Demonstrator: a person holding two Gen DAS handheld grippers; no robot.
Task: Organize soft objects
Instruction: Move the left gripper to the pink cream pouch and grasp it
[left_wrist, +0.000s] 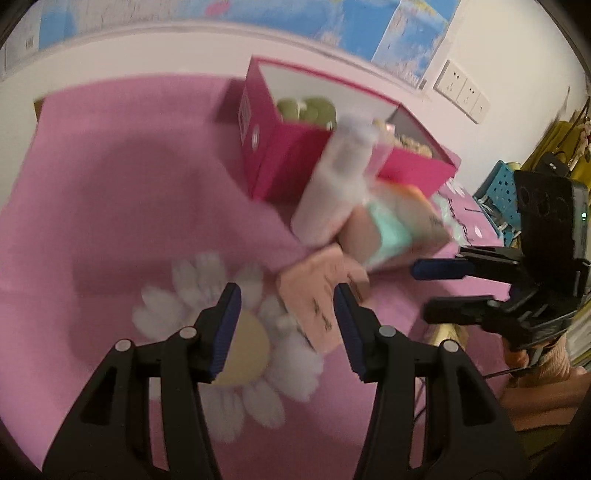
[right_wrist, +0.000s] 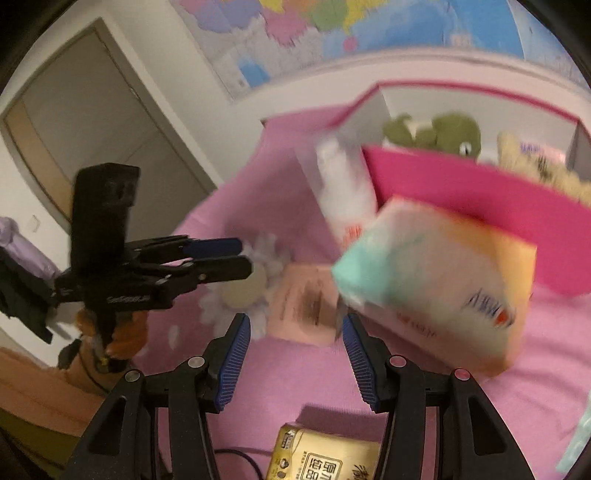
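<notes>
A magenta box stands open on a pink blanket, with a green plush and a beige plush inside. A white tissue pack leans on its front wall. Beside it lies a bigger peach-and-teal pack, and in front a small pink pack. My left gripper is open, its tips just short of the pink pack. The right gripper comes in from the right, open. From the right wrist, my right gripper is open before the pink pack, the left gripper is at the left.
A white daisy patch lies on the blanket under my left fingers. A gold tissue pack sits near the blanket's front edge. A blue crate and yellow bag are off to the right; a door is at the left.
</notes>
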